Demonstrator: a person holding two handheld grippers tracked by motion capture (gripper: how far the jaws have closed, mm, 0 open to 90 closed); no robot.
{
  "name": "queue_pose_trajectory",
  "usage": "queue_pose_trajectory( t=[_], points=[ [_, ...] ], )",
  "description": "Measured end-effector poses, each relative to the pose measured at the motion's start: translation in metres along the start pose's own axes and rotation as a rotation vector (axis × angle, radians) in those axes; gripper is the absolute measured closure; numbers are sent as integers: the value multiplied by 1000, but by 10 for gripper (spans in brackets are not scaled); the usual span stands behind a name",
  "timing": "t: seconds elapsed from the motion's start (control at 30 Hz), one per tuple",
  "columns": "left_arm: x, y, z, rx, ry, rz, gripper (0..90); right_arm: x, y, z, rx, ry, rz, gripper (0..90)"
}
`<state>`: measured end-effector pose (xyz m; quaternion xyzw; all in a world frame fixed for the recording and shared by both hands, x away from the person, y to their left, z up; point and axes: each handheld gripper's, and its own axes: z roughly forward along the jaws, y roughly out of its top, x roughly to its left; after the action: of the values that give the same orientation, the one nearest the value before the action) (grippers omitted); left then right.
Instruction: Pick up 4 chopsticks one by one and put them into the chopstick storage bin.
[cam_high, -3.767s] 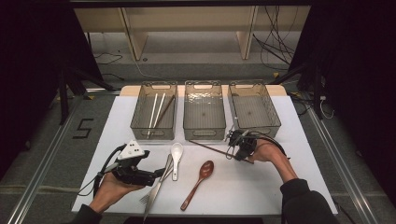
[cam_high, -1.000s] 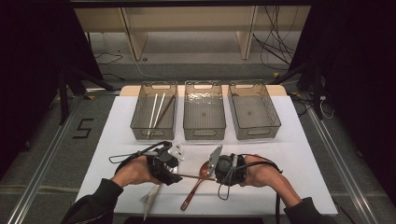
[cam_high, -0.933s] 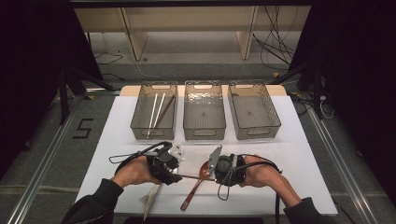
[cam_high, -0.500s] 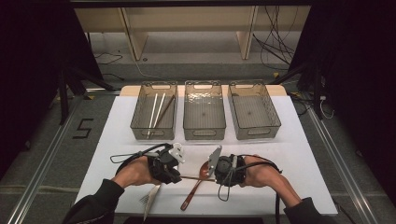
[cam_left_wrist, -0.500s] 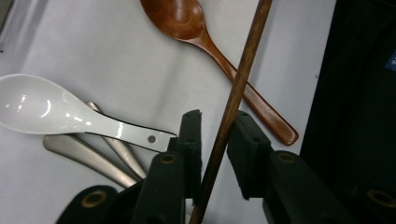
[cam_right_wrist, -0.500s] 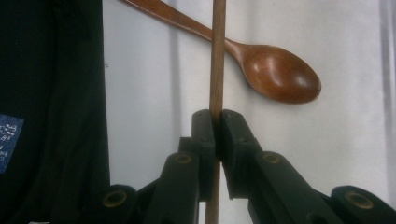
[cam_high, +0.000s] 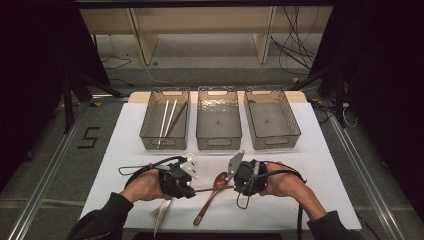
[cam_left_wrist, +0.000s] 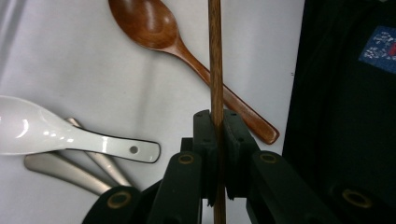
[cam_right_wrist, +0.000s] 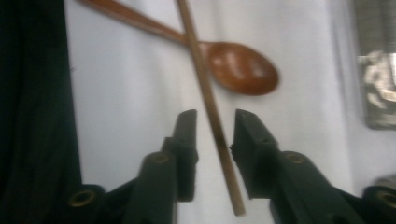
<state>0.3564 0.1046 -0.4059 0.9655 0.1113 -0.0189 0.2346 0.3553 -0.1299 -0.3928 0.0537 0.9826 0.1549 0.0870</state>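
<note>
A dark wooden chopstick (cam_high: 214, 188) hangs level between my two grippers near the table's front, just above a brown wooden spoon (cam_high: 209, 198). My left gripper (cam_high: 189, 189) has just been closing and is now shut on one end of the chopstick (cam_left_wrist: 215, 56), pads pressing it (cam_left_wrist: 217, 135). My right gripper (cam_high: 235, 186) has just been opening. The chopstick's other end (cam_right_wrist: 205, 88) lies between its parted jaws (cam_right_wrist: 214, 126) with a gap on each side. The wooden spoon (cam_right_wrist: 240, 67) lies on the table beyond.
Three clear bins stand in a row at the back: the left bin (cam_high: 165, 143) holds several chopsticks, while the middle bin (cam_high: 218, 145) and right bin (cam_high: 274, 143) hold nothing I can see. A white spoon (cam_left_wrist: 46, 133) and metal utensils (cam_left_wrist: 70, 168) lie by my left hand.
Since the earliest frame both hands have come together at the front centre, the right one bringing the chopstick. Over the last second the hands have stayed put.
</note>
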Motion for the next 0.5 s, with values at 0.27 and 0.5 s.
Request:
queue_pose_trajectory(
  t=[0.27,0.5],
  points=[
    [18,-13,-14,-53,74,-95,848,-14,-7,-14,-111,-42,169,420],
    [34,-27,-28,-113,145,-183,848,-20,-11,-15,-163,-57,285,329]
  ],
)
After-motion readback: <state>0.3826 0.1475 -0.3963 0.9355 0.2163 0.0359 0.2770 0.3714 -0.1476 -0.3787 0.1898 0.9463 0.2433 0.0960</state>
